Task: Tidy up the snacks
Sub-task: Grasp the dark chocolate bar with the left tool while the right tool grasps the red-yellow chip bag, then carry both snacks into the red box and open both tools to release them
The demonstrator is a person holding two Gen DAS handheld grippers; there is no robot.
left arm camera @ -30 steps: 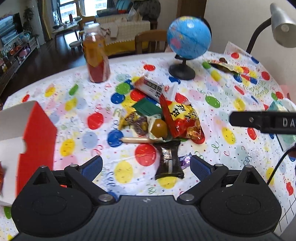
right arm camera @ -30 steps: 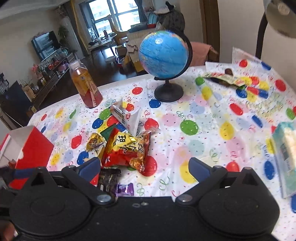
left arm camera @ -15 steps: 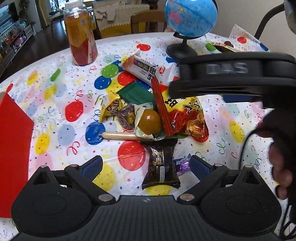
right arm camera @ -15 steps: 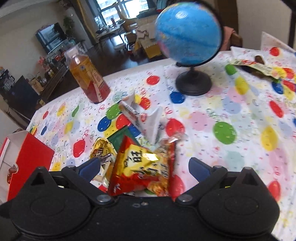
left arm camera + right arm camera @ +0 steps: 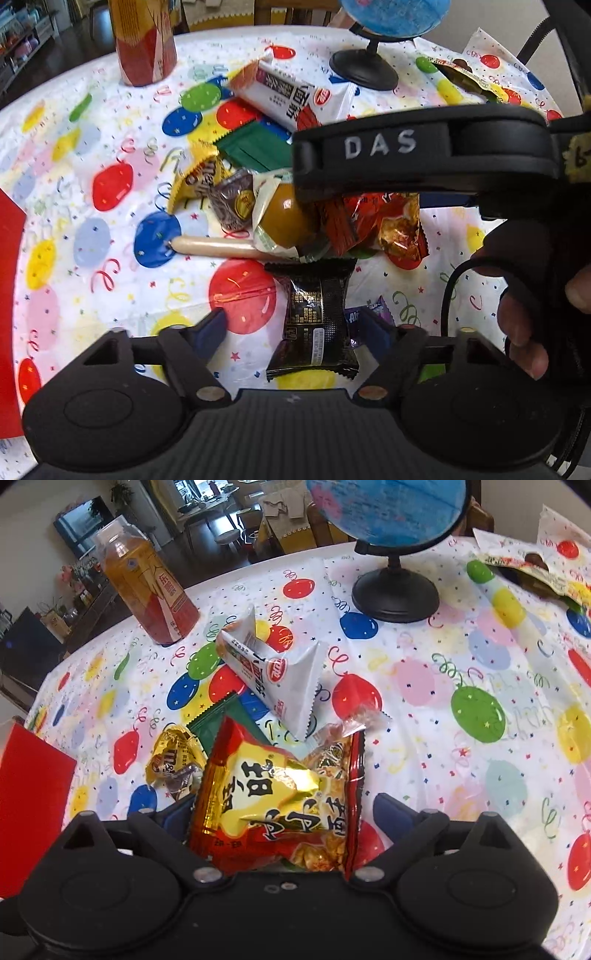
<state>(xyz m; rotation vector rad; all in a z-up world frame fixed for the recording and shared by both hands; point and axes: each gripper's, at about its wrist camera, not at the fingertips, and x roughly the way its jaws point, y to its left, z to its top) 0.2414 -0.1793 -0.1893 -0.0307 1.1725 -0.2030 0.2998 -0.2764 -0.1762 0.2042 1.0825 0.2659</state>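
A heap of snacks lies on the balloon-print tablecloth (image 5: 74, 155). My left gripper (image 5: 293, 328) hangs low over the near end of the heap. Its jaws are closing, and a black packet (image 5: 317, 314) lies between the pads without either touching it. A purple candy (image 5: 376, 306) sits by the right pad. My right gripper (image 5: 280, 810) straddles a red and yellow snack bag (image 5: 280, 794). Its jaws are closing too, and the pads stand just off the bag's edges. The right tool's black back (image 5: 406, 155) crosses the left wrist view above that bag.
A red box (image 5: 29, 805) stands at the left. At the back are a tea bottle (image 5: 147, 590) and a globe (image 5: 395, 590). The heap also holds a white packet (image 5: 280, 675), a green packet (image 5: 255, 147), a packed egg (image 5: 284, 214) and a sausage stick (image 5: 214, 245). A hand (image 5: 524, 332) grips the right tool.
Both grippers have sunk toward the heap. The right tool has slid into the left wrist view over the red bag. The left jaws have narrowed around the black packet.
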